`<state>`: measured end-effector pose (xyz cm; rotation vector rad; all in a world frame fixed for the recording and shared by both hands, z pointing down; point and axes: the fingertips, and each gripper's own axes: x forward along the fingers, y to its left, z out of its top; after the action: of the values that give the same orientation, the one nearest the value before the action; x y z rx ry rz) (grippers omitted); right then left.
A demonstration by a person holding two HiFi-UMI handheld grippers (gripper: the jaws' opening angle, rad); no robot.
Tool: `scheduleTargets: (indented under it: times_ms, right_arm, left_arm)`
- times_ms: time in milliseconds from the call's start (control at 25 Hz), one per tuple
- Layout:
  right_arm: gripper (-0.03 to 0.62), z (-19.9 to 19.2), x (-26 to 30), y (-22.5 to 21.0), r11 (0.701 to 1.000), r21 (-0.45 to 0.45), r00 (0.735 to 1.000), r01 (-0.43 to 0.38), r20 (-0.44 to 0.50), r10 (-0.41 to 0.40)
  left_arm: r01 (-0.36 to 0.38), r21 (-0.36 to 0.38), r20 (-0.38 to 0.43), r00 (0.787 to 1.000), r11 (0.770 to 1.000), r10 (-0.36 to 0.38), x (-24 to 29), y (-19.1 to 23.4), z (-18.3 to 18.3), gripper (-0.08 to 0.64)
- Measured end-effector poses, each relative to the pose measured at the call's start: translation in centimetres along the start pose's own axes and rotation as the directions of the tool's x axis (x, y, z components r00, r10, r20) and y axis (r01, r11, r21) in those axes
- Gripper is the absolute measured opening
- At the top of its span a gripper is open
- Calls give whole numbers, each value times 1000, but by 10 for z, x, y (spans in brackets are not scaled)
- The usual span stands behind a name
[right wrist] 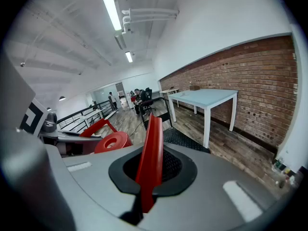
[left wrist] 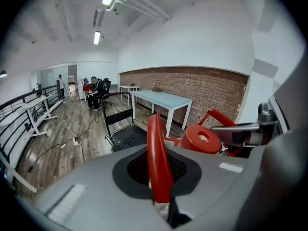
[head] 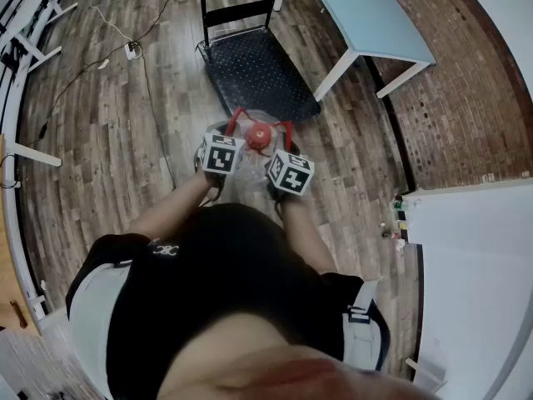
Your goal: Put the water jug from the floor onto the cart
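- Nearest the camera in the head view, on the person's side of the water jug (head: 252,167), are a black top (head: 225,290) and two forearms reaching forward to it.
- The left gripper (left wrist: 161,201) is clamped on the left side of the jug's red handle (left wrist: 158,158). The red strip stands upright between its closed jaws.
- The right gripper (right wrist: 144,196) is closed in the same way on the right side of the handle (right wrist: 151,153), with its marker cube (head: 291,172) just right of the jug.
- The jug sits between the two grippers. Its red cap (head: 260,136) is in the middle, and the handle arches round the far side of the cap.
- Whether the jug rests on the wooden floor (head: 108,132) or hangs clear of it cannot be told.
- Just beyond the jug is the cart (head: 258,73), its black studded deck bare and its near edge close to the cap.
- The cart's upright push bar (head: 237,11) stands at the deck's far end from the jug.
- Beyond and right of the jug, beside the cart, stands a pale blue table (head: 366,11) on white legs.
- Left of the cart, a cable runs across the floor to a power strip (head: 132,50).
- Farthest from the jug are a brick wall (right wrist: 255,81) behind the table and people at desks (left wrist: 96,93) down the room.
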<state>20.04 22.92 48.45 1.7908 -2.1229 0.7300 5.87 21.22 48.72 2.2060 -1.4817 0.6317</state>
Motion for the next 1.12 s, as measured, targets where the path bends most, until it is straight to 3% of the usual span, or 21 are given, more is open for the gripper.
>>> scheduleTargets:
  times_ms: [560,1120]
  right_arm:
    - [17,-6,2,14,999,40,1000,-5,-8,5]
    - [17,-9,29,38,997,63,999,46,-25,-44]
  left_arm:
    - [3,-12,-12,1000,1000,-3,-7,12,-3,8]
    - [50,-13,-30,998,999,-51,6,49,-6,8]
